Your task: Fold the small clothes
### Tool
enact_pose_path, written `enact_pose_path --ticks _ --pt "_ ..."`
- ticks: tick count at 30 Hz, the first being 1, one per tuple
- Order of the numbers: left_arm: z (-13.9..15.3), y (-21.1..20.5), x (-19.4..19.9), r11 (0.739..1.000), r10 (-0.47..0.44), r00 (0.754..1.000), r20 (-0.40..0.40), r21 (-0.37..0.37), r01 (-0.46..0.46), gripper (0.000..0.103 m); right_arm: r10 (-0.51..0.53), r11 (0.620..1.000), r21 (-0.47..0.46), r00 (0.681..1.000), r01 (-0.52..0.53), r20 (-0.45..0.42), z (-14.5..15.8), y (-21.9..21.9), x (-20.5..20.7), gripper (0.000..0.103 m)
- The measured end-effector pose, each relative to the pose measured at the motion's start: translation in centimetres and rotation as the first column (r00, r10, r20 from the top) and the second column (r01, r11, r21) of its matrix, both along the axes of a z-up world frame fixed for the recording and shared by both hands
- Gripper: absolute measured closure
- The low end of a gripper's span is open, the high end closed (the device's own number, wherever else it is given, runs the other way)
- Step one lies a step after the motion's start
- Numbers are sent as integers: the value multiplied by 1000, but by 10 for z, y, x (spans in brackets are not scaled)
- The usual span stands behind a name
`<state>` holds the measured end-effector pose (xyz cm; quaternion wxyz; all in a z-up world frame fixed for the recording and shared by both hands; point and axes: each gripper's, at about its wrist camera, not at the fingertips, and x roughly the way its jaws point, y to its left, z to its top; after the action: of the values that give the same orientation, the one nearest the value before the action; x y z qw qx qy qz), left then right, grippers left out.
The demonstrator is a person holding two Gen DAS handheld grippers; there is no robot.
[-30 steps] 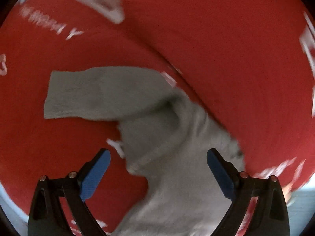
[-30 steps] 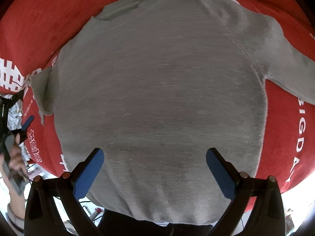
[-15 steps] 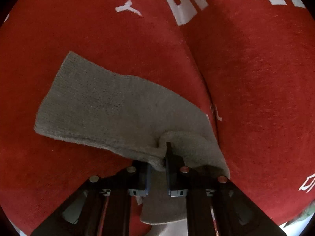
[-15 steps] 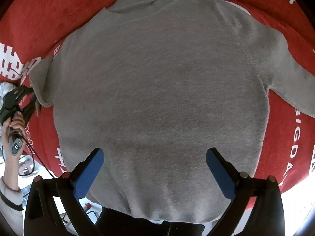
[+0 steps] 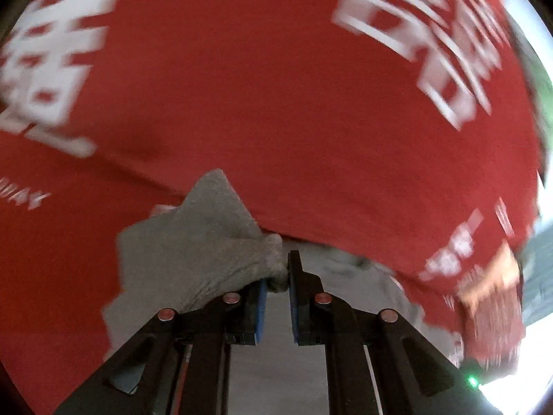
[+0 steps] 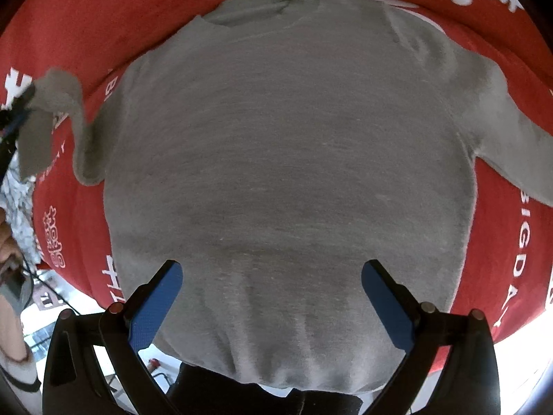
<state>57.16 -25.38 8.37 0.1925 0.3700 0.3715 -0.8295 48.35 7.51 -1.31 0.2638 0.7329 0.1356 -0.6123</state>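
A grey sweater [image 6: 287,159] lies flat on a red cloth with white lettering [image 6: 90,24], neck at the far side, hem nearest me. My right gripper [image 6: 271,301] is open above the hem. My left gripper [image 5: 276,276] is shut on the sweater's left sleeve [image 5: 193,245] and holds it lifted off the cloth. In the right wrist view that sleeve [image 6: 65,103] hangs raised at the far left, pinched by the left gripper [image 6: 17,110]. The other sleeve [image 6: 511,138] lies stretched out to the right.
The red cloth [image 5: 293,103] covers the whole table. Its front edge [image 6: 501,332] runs just beyond the hem, with bright floor below. A person's arm and a cable [image 6: 13,269] show at the left edge.
My left gripper closed on the left sleeve and has lifted it off the cloth. The right gripper stays open over the hem, barely moved.
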Motion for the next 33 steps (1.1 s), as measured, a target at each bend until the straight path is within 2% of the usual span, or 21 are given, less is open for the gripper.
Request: enact_pose_path --ticks 2,5,10,13,16,20,21,23,25,29,32,33 --pt "-5 39 -29 995 -95 995 19 -3 95 91 -19 1000 -1 1000 19 -4 1 7 -2 0" --pt "-34 95 -55 977 -207 977 55 59 203 91 -56 998 0 998 56 -12 0 21 -10 0" --pt "-78 155 -80 950 -310 935 173 104 296 91 -125 992 19 992 125 0 -11 50 -25 0" --pt "-89 166 -85 954 -300 915 268 89 286 90 -132 991 23 991 132 -9 -15 55 -30 0" --pt "-84 162 -85 960 -278 892 357 67 272 90 -113 993 15 993 114 -44 -9 48 -34 0" --pt "-67 143 -58 974 -209 897 389 -1 227 89 -45 999 -24 995 43 -91 2 19 -41 0" --pt "-62 137 -50 977 -187 900 394 -23 213 83 -29 999 -49 995 24 -96 4 7 -46 0" --pt "-52 123 -30 985 -121 905 408 -62 160 9 -11 996 -93 994 1 -111 6 -13 -55 0" --pt "-39 111 -12 987 -54 917 396 -119 109 6 -3 991 -130 991 -14 -133 3 -36 -64 0" --pt "-34 85 14 991 4 897 441 -125 57 6 -15 977 -213 984 -24 -176 -8 -88 -94 0" --pt "-39 66 28 991 69 861 503 -136 0 6 -9 975 -216 974 -41 -225 -20 -118 -108 1" --pt "-42 62 31 990 92 848 522 -140 -21 6 -8 978 -204 973 -41 -232 -24 -127 -109 6"
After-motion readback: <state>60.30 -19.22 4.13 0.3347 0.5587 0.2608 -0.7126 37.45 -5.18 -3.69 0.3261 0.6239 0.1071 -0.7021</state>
